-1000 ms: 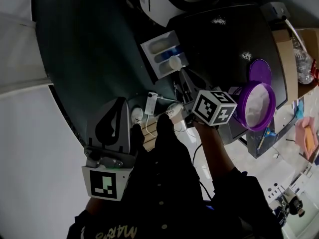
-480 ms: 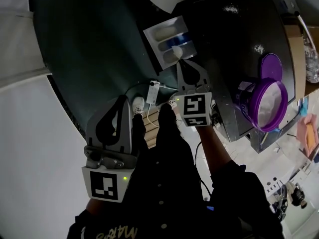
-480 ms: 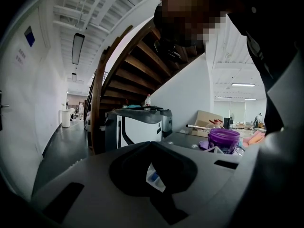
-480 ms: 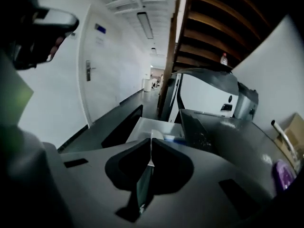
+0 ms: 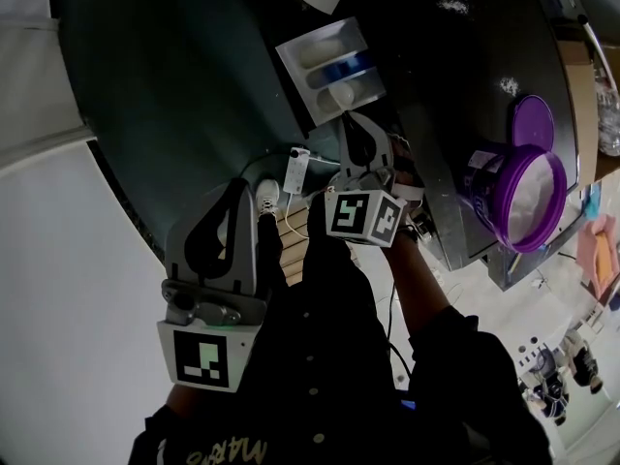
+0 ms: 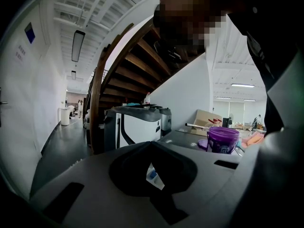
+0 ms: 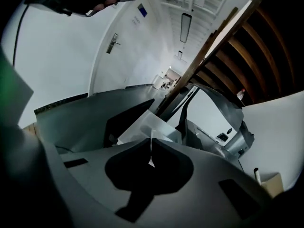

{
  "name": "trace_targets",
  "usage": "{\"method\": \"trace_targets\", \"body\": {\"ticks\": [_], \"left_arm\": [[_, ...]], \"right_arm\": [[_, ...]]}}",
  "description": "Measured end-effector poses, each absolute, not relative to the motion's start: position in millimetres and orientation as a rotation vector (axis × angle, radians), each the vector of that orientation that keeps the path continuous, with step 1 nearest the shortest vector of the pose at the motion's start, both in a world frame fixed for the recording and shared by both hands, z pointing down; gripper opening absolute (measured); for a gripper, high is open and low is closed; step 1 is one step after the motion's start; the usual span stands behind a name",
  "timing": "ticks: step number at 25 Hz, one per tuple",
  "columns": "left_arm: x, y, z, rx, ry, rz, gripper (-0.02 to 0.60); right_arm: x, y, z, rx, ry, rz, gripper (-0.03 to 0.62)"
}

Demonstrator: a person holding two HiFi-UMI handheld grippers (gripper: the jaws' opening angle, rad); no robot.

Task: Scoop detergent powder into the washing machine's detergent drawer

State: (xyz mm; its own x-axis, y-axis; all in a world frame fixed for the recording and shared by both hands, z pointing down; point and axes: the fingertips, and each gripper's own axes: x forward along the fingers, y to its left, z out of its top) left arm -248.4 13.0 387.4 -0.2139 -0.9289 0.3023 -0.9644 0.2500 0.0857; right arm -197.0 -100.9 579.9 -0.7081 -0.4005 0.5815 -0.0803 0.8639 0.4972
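The white detergent drawer (image 5: 327, 54) stands pulled out, with a blue middle compartment. A white scoop (image 5: 342, 95) sits over the drawer's near end. My right gripper (image 5: 355, 122) is shut on the scoop's handle, which shows as a thin white sliver between its closed fingertips in the right gripper view (image 7: 151, 148). My left gripper (image 5: 232, 197) hangs low at the left, away from the drawer, shut and empty (image 6: 151, 145). The purple detergent tub (image 5: 528, 200) stands open on the dark top at the right, and appears in the left gripper view too (image 6: 223, 139).
The tub's purple lid (image 5: 532, 127) lies beside it. Spilled powder (image 5: 453, 6) dots the dark machine top (image 5: 455, 76). A white power strip (image 5: 296, 172) and cables lie on the floor by the person's shoes. A cardboard box (image 5: 579, 76) stands far right. The washing machine body (image 6: 137, 127) is ahead.
My right gripper has swung its rear leftward and now points straight at the drawer, with the scoop pushed a little further over it. The left gripper has stayed put.
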Motion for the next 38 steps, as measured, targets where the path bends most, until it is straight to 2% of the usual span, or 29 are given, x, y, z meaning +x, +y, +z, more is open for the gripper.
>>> {"method": "trace_targets", "body": {"ticks": [6, 8, 12, 16, 23, 29, 34, 38], "left_arm": [[-245, 11, 382, 1.774, -2.237, 0.170, 0.015], [-243, 9, 377, 1.789, -2.241, 0.165, 0.014], [-242, 4, 365, 1.812, -2.247, 0.141, 0.015], [-239, 1, 346, 1.851, -2.261, 0.118, 0.015], [-228, -14, 305, 1.983, -2.266, 0.067, 0.015], [-206, -44, 258, 2.203, -2.263, -0.017, 0.015], [-179, -67, 243, 2.344, -2.173, -0.049, 0.015], [-160, -86, 240, 2.429, -2.095, -0.068, 0.015]], "right_arm": [[-195, -104, 572, 0.364, -2.325, -0.567, 0.034], [-193, -106, 567, 0.401, -2.383, -0.380, 0.034], [-184, -120, 545, 0.572, -2.499, 0.257, 0.034], [-171, -123, 527, 0.645, -2.524, 0.501, 0.034], [-162, -123, 449, 0.637, -2.621, 0.563, 0.034], [-139, -135, 371, 0.657, -2.714, 0.480, 0.034], [-98, -152, 339, 0.756, -2.739, 0.441, 0.034], [-41, -174, 326, 0.902, -2.698, 0.407, 0.034]]}}
